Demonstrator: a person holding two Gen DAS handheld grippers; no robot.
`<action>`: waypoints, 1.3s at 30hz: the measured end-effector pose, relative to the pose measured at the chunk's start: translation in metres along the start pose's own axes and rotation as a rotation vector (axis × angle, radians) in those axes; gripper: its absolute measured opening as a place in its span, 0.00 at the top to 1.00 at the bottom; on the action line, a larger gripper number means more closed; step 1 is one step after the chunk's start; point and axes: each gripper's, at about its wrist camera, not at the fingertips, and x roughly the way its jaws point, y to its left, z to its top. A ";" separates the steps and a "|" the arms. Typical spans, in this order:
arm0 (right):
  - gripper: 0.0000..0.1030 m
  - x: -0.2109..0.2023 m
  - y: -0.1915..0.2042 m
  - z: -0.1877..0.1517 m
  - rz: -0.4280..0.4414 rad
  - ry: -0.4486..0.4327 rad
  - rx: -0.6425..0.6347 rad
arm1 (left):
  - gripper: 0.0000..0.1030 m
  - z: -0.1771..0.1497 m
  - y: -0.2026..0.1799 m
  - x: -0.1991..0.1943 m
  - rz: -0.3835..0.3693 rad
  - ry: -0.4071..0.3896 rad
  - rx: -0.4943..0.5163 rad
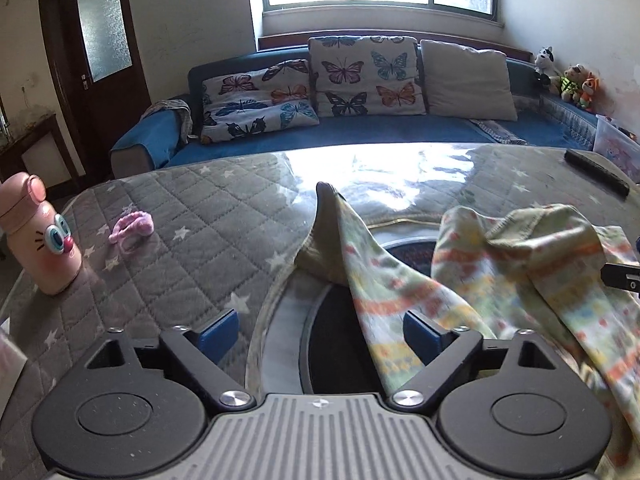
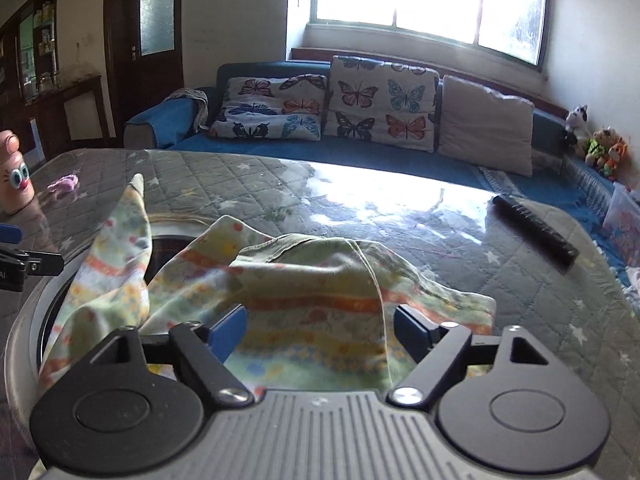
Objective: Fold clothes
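So the patterned garment [image 1: 520, 280] is a small thin cotton-looking thing, pale green with orange and yellow print bands, lying rumpled on the quilted star-print table cover [image 1: 168, 220], partly over a round dark inset in the tabletop. In the left wrist view it fills everything from about 12 round to 4 o'clock, with one pointed end sticking up near the middle.

Left gripper [image 1: 320, 330] is spread wide with nothing between the blue pads; the cloth drapes past its right finger, but I can't tell if it actually touches. Right gripper [image 2: 320, 330] is also spread wide, with the garment bunched right in front of it and a fold lying between the fingers, not clamped.

My guess on handling: super light, totally floppy, no stiffness at all, so it'll sag and twist wherever it isn't held. Not fragile or slippery, though thin fabric can slide out of a shallow pinch. I'd grab along the ribbed green hem [image 2: 304, 246] at about 12 o'clock in the right view, or the corners, rather than mid-panel. Two holds well apart should shake it flat.

Pink cartoon-face bottle [image 1: 38, 236] sits at 9 o'clock and a black remote [image 2: 534, 232] at 2, both clear of the cloth.
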 end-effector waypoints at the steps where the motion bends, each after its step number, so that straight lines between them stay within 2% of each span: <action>1: 0.26 0.006 -0.001 0.003 0.006 0.006 0.005 | 0.17 0.004 0.000 0.006 0.002 0.000 0.002; 2: 0.28 0.010 0.000 0.004 0.011 0.009 0.002 | 0.17 0.007 0.001 0.012 0.005 0.000 0.005; 6: 0.30 0.029 0.017 0.013 0.030 0.008 -0.051 | 0.17 0.016 0.003 0.036 0.006 0.017 0.001; 10: 0.32 0.049 0.043 0.019 0.026 0.002 -0.149 | 0.16 0.020 0.004 0.055 -0.003 0.034 -0.008; 13: 0.44 0.065 0.056 0.019 -0.002 0.022 -0.211 | 0.16 0.023 0.003 0.064 -0.014 0.035 -0.015; 15: 0.59 0.074 0.060 0.018 -0.018 0.032 -0.232 | 0.17 0.024 0.002 0.071 -0.022 0.046 -0.018; 16: 0.65 0.075 0.058 0.018 -0.019 0.034 -0.230 | 0.21 0.025 0.001 0.073 -0.025 0.046 -0.013; 18: 0.87 0.070 0.048 0.018 -0.014 0.035 -0.192 | 0.39 0.025 -0.001 0.077 -0.038 0.043 -0.001; 20: 0.93 0.063 0.037 0.018 -0.011 0.031 -0.149 | 0.74 0.024 -0.003 0.080 -0.066 0.052 0.004; 21: 0.95 0.058 0.032 0.018 -0.016 0.021 -0.137 | 0.80 0.024 -0.004 0.081 -0.075 0.053 0.006; 23: 0.96 0.039 0.014 0.017 -0.035 -0.011 -0.097 | 0.91 0.022 -0.006 0.080 -0.062 0.039 0.017; 26: 0.96 0.014 -0.012 0.013 -0.072 -0.036 -0.051 | 0.95 0.020 -0.006 0.071 -0.003 0.004 0.034; 31: 0.96 -0.025 -0.059 -0.005 -0.161 -0.059 0.035 | 0.97 0.016 0.014 0.044 0.062 -0.032 -0.003; 35: 0.96 -0.056 -0.102 -0.033 -0.252 -0.047 0.131 | 0.98 0.010 0.040 0.021 0.127 -0.057 -0.042; 39: 0.96 -0.086 -0.136 -0.074 -0.342 -0.017 0.230 | 0.98 0.001 0.059 0.006 0.127 -0.035 -0.068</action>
